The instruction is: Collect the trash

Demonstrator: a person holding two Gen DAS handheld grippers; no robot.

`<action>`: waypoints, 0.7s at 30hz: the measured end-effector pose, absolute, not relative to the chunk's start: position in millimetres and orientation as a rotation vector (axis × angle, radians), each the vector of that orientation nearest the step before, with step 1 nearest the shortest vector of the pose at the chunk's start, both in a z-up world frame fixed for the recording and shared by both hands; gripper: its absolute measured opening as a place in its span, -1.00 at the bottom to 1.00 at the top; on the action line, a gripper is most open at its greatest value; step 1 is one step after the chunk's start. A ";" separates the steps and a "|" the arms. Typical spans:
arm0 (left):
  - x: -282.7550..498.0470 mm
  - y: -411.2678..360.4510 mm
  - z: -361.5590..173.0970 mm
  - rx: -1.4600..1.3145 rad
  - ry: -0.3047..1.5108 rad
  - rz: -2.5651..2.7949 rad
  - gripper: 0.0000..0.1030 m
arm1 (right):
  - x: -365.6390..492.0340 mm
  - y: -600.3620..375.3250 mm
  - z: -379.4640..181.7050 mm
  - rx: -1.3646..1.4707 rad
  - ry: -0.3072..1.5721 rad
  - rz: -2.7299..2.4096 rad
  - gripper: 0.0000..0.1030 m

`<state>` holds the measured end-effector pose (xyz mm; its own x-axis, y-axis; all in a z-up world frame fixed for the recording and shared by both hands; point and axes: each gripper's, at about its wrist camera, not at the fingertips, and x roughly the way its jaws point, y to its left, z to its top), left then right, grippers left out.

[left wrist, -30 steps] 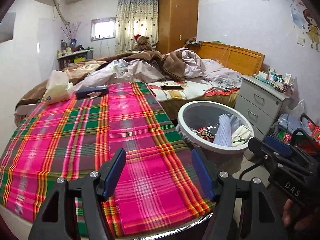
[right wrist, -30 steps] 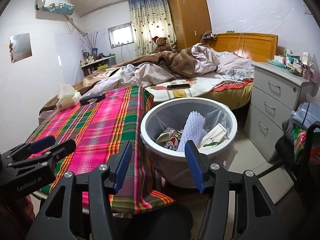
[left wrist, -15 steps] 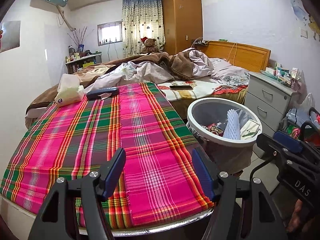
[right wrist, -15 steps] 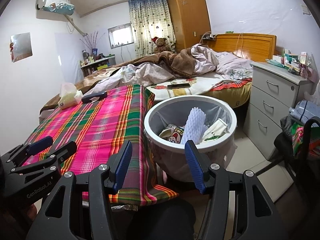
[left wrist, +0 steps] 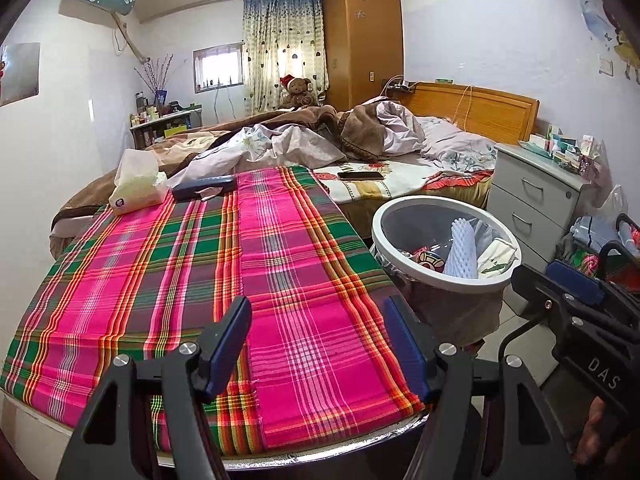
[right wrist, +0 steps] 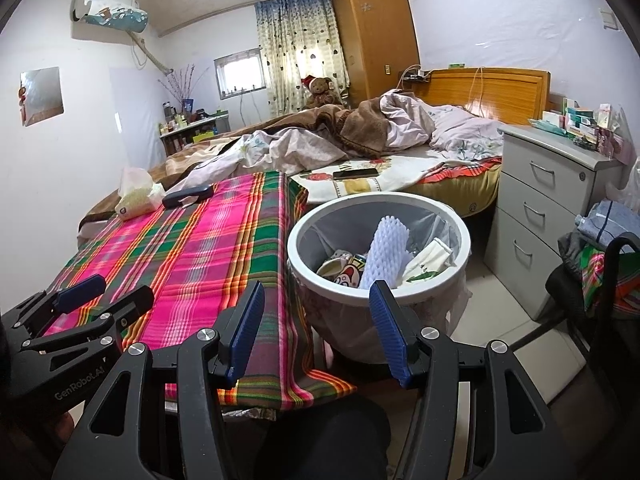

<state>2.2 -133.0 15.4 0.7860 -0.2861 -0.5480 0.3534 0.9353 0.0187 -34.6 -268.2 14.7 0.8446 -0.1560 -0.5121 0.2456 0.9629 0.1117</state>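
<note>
A white-rimmed trash bin point(right wrist: 456, 280) point(left wrist: 400, 204) lined with a bag stands on the floor beside the table. Inside it lie a white foam fruit net point(right wrist: 382, 254) point(left wrist: 463, 246), crumpled wrappers and a paper scrap. My left gripper point(left wrist: 316, 344) hangs open over the near end of the plaid tablecloth point(left wrist: 192, 264), nothing between its blue pads. My right gripper point(right wrist: 318, 328) is open too, held just in front of the bin, empty. Each gripper shows at the edge of the other's view: left gripper point(right wrist: 104, 292), right gripper point(left wrist: 560, 280).
A tissue pack point(left wrist: 136, 186) and a dark case point(left wrist: 204, 187) lie at the table's far end. Behind is an unmade bed point(left wrist: 340, 144) with a phone point(left wrist: 360, 175). A grey drawer unit point(right wrist: 548, 208) stands right of the bin, a chair with bags point(right wrist: 600, 272) further right.
The left wrist view has shifted a little, so table and bin sit further right and lower in it. Both grippers stay open and empty.
</note>
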 end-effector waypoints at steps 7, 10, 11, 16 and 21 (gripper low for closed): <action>1.8 -132.5 17.9 0.123 0.565 -0.348 0.36 | -36.0 -267.5 15.7 0.179 0.520 -0.213 0.09; 1.7 -132.5 17.7 0.122 0.566 -0.348 0.36 | -36.1 -267.4 15.7 0.179 0.520 -0.213 0.09; 1.3 -132.5 17.9 0.123 0.567 -0.349 0.36 | -36.0 -267.2 15.9 0.180 0.520 -0.212 0.09; 1.2 -132.6 18.4 0.122 0.565 -0.345 0.36 | -35.6 -266.8 15.7 0.178 0.521 -0.213 0.09; 1.6 -132.1 18.7 0.121 0.564 -0.344 0.36 | -35.9 -267.5 15.7 0.180 0.520 -0.212 0.09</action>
